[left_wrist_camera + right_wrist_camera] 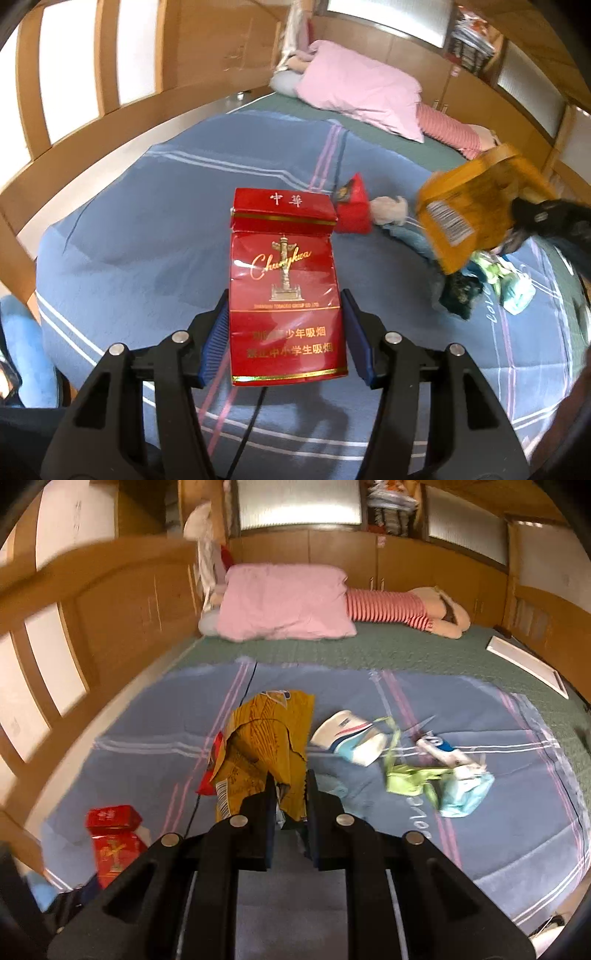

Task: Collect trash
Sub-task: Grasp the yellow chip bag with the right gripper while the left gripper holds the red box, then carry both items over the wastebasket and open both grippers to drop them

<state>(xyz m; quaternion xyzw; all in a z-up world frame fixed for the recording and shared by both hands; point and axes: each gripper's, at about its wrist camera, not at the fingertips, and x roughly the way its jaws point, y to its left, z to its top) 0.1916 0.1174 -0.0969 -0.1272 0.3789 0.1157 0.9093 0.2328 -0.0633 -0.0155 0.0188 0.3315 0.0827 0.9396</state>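
My left gripper [284, 325] is shut on a red Chunghwa cigarette pack [284, 280], held above the blue blanket [147, 229]; the pack also shows in the right wrist view [112, 834]. My right gripper [290, 794] is shut on a yellow snack bag [266, 749], lifted over the blanket; the bag shows at the right of the left wrist view [476, 206]. A second red pack [354, 210], a crumpled tissue [388, 210], a white-blue wrapper [351, 738], green scraps [410, 779] and a light blue wrapper [465, 794] lie on the blanket.
A pink pillow [284, 602] and a striped doll [391, 607] lie at the head of the bed. Wooden panelled walls [110, 602] enclose the bed. A white flat board [528, 664] lies at the right on the green mat [424, 646].
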